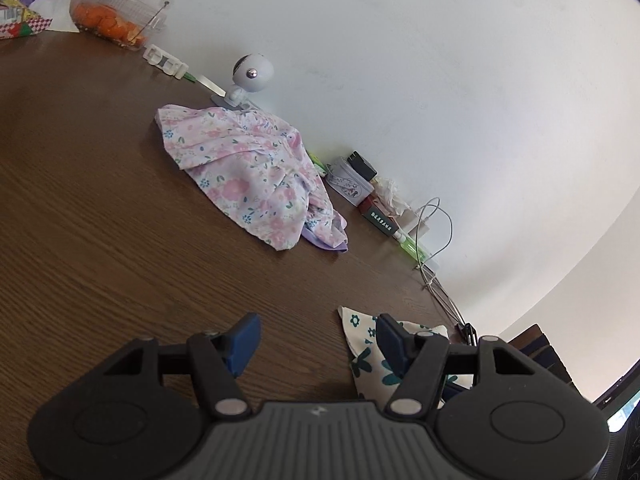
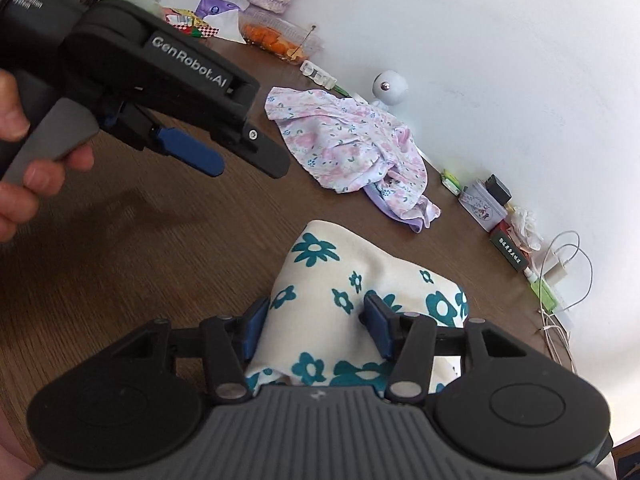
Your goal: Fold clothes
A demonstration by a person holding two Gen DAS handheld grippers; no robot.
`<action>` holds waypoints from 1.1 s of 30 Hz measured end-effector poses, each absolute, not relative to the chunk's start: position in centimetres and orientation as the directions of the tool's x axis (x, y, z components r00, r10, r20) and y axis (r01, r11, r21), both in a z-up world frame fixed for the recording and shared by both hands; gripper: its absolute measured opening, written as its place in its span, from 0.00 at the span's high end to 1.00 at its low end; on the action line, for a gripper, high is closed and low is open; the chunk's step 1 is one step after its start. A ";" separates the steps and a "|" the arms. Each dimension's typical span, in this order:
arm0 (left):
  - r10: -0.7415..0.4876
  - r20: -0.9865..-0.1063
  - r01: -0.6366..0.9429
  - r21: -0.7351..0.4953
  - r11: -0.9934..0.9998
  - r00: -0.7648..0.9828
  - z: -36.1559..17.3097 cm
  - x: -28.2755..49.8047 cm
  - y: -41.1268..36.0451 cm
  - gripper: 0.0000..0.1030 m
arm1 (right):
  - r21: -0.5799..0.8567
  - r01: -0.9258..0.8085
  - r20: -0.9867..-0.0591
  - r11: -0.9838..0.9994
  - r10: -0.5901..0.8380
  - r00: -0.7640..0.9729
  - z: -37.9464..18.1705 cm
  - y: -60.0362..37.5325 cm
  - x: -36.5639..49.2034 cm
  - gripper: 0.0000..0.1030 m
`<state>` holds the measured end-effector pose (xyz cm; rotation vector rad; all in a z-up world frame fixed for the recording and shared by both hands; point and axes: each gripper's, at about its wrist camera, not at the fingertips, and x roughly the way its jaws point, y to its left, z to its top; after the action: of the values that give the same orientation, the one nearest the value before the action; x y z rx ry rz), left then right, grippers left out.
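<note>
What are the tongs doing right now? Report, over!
Left tongs open, empty, above the table. Right tongs open around the teal-flower cloth. Pink floral garment crumpled beyond. Nothing blocking.

Right claw (image 2: 316, 328) spread — straddling floral cloth (image 2: 352, 276).

Matt wood-grain table (image 1: 100, 208); soft floral cloth (image 2: 340, 276).

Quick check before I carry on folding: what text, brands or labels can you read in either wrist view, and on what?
"GenRobot.AI": side of the left hand-held gripper, right wrist view.
"DAS": upper body of the same device; the smaller lines beneath are too blurred to read.
Dark box by the wall: a pale line of characters, too small to read.
Colourful packet at the far corner: print unreadable.
</note>
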<state>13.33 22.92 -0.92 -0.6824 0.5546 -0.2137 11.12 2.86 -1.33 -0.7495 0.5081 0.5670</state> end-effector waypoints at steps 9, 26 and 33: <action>-0.429 -0.388 0.107 -0.628 0.771 0.816 -0.1 13.5 20.3 0.38 | -0.159 -0.730 -0.584 0.664 0.533 0.612 3.0 -2.8 10.5 0.20; -0.394 -0.518 0.233 -0.349 0.908 0.759 0.2 14.3 11.4 0.60 | 0.098 -0.682 -0.567 0.725 0.604 0.560 -0.2 -12.3 17.7 0.76; -0.377 -0.535 0.247 -0.300 0.921 0.756 -0.2 15.3 10.6 0.58 | 0.125 -0.677 -0.539 0.725 0.623 0.567 -1.7 -13.1 17.3 0.76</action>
<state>15.28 10.57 -0.23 -0.2170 0.6272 -0.3434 17.31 -13.13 -1.70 -0.0990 0.5931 0.7648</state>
